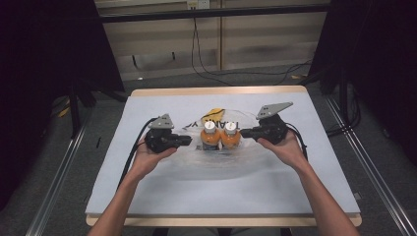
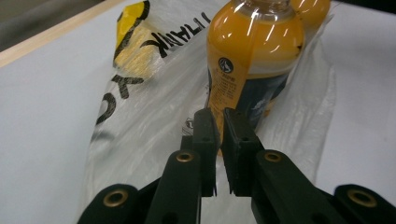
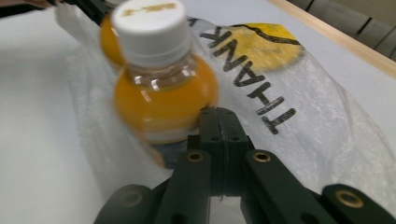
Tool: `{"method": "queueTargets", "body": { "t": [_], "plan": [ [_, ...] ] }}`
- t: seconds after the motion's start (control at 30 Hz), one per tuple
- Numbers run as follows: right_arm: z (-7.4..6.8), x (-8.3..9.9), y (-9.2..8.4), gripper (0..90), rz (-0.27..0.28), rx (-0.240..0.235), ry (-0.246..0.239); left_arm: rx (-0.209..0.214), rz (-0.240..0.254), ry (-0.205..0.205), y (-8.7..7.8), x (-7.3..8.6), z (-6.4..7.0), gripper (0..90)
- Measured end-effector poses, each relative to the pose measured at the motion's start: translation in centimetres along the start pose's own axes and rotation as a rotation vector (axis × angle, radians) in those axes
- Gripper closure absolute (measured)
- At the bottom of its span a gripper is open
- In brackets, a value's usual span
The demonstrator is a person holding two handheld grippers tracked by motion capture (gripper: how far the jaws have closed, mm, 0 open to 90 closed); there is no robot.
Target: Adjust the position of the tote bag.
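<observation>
Centrally on the table [image 1: 147, 196], which carries a pale blue-grey cover, lies a clear plastic bag [image 1: 216, 162] printed with black lettering and a yellow face. Two orange juice bottles stand upright on it, touching side by side.

At the left, the left gripper [image 1: 188, 140] is held in the person's left hand [image 1: 147, 156], its tips pointing right toward the left bottle [image 1: 210, 136] and stopping just short of it. In the left gripper view its jaws stand almost together with a narrow slit between them; nothing can be seen in the slit, and whether bag film is pinched there cannot be told. The tips sit low against the labelled base of that bottle [image 2: 252, 60], over the bag [image 2: 154, 112].

At the right, the right bottle [image 1: 230, 135] has a white cap like its neighbour. The right gripper [image 1: 243, 132], held in the right hand [image 1: 287, 147], points left at it. In the right gripper view the jaws are pressed fully together, tips beside the bottle's [image 3: 163, 88] lower body, over the bag [image 3: 299, 126]; whether they pinch the film cannot be told.
</observation>
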State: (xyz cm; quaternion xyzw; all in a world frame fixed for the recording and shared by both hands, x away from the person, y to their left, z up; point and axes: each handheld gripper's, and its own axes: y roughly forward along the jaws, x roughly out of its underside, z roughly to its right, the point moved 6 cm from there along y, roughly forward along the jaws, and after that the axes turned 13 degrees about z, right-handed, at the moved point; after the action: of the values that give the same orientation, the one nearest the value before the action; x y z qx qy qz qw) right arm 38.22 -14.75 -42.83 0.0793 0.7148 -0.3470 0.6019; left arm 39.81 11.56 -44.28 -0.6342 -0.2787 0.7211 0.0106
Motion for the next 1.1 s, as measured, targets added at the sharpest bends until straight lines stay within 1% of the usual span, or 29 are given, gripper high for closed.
{"method": "queueTargets", "body": {
  "t": [0.03, 0.07, 0.1, 0.13, 0.17, 0.2, 0.23, 0.3, 0.33, 0.4, 0.43, 0.47, 0.5, 0.53, 0.6, 0.63, 0.67, 0.73, 0.77, 0.8, 0.83, 0.87, 0.9, 0.93, 0.97, 1.0, 1.03, 1.07, 1.1],
  "plan": [
    [0.2, -0.1, 0.2, 90.0, -0.006, 0.001, -0.001, 0.012, 0.004, -0.011, 0.5, -0.1, 0.0, 84.2],
    [0.4, -0.1, 0.3, 90.0, -0.010, -0.013, 0.010, 0.013, 0.003, -0.014, 0.9, -0.1, 0.0, 84.3],
    [0.8, 0.2, 0.7, 90.0, -0.032, -0.017, 0.013, 0.012, -0.006, -0.009, 1.3, 0.1, 0.0, 85.4],
    [0.8, 0.2, 0.7, 90.0, -0.032, -0.017, 0.013, 0.014, -0.012, -0.007, 1.5, 0.2, 0.0, 85.4],
    [0.9, 0.8, 1.1, 90.0, -0.061, -0.020, 0.013, 0.013, -0.031, -0.008, 1.9, 0.6, 0.0, 86.9],
    [0.9, 0.8, 1.1, 90.0, -0.061, -0.020, 0.013, 0.010, -0.047, -0.005, 2.3, 1.0, 0.1, 86.9],
    [0.8, 1.1, 1.3, 90.0, -0.076, -0.018, 0.014, 0.010, -0.078, 0.013, 2.6, 1.3, 0.0, 87.1],
    [0.7, 1.5, 1.9, 90.0, -0.093, -0.021, 0.012, 0.014, -0.081, -0.005, 3.0, 1.6, 0.1, 87.4],
    [0.7, 1.8, 2.2, 90.0, -0.109, -0.010, 0.008, 0.012, -0.086, -0.004, 3.1, 1.8, 0.0, 87.5],
    [0.8, 2.1, 2.8, 90.0, -0.128, -0.016, 0.008, 0.018, -0.085, -0.018, 3.4, 2.0, -0.1, 87.5],
    [0.8, 2.3, 3.1, 90.0, -0.138, -0.023, 0.013, 0.020, -0.089, -0.008, 3.5, 2.1, -0.1, 87.5],
    [0.8, 2.5, 3.4, 90.0, -0.148, -0.024, 0.010, 0.012, -0.114, 0.004, 3.5, 2.3, -0.2, 87.5],
    [0.8, 2.8, 3.7, 90.0, -0.162, -0.031, 0.001, 0.013, -0.119, -0.005, 3.6, 2.4, -0.1, 87.5],
    [0.7, 3.4, 4.1, 90.0, -0.205, -0.026, -0.013, 0.011, -0.129, 0.000, 3.8, 2.6, -0.1, 87.5],
    [0.8, 3.9, 4.3, 90.0, -0.222, -0.031, -0.015, 0.012, -0.135, 0.001, 3.9, 2.8, -0.1, 87.4],
    [0.8, 4.1, 4.4, 90.0, -0.232, -0.027, -0.007, 0.014, -0.156, 0.018, 4.1, 3.2, -0.1, 87.4],
    [0.8, 4.1, 4.4, 90.0, -0.232, -0.027, -0.007, 0.014, -0.156, 0.018, 4.1, 3.2, -0.1, 87.4],
    [0.8, 4.7, 4.7, 90.0, -0.267, -0.028, -0.015, 0.012, -0.168, 0.013, 4.4, 3.6, 0.0, 87.4],
    [0.8, 5.1, 4.9, 90.0, -0.279, -0.026, -0.011, 0.010, -0.204, 0.040, 4.5, 4.0, 0.0, 87.4],
    [0.9, 5.4, 4.9, 90.0, -0.293, -0.021, -0.013, 0.010, -0.204, 0.040, 4.5, 4.0, 0.0, 87.3],
    [0.9, 5.4, 4.9, 90.0, -0.293, -0.021, -0.013, 0.012, -0.208, 0.038, 4.6, 4.2, 0.0, 87.3],
    [0.9, 5.6, 5.1, 90.0, -0.301, -0.024, -0.025, 0.007, -0.207, 0.033, 4.6, 4.3, -0.1, 87.4],
    [0.9, 6.1, 5.2, 90.0, -0.326, -0.024, -0.017, 0.006, -0.220, 0.035, 4.6, 4.4, -0.2, 87.4],
    [1.0, 6.3, 5.3, 90.0, -0.330, -0.022, -0.018, 0.012, -0.241, 0.043, 4.6, 4.8, -0.5, 87.4],
    [1.1, 6.5, 5.4, 90.0, -0.338, -0.018, -0.018, 0.004, -0.233, 0.025, 4.7, 4.9, -0.4, 87.4],
    [1.2, 6.7, 5.3, 90.0, -0.343, -0.015, -0.007, 0.004, -0.233, 0.025, 4.7, 4.9, -0.4, 87.4],
    [1.4, 6.8, 5.3, 90.0, -0.349, -0.008, -0.015, 0.004, -0.254, 0.031, 4.8, 5.3, -0.5, 87.4],
    [1.6, 7.0, 5.2, 90.0, -0.358, 0.001, -0.027, 0.003, -0.259, 0.030, 4.8, 5.4, -0.5, 87.4],
    [1.6, 7.0, 5.2, 90.0, -0.358, 0.001, -0.027, 0.003, -0.259, 0.030, 4.8, 5.4, -0.5, 87.4]
  ]
}}
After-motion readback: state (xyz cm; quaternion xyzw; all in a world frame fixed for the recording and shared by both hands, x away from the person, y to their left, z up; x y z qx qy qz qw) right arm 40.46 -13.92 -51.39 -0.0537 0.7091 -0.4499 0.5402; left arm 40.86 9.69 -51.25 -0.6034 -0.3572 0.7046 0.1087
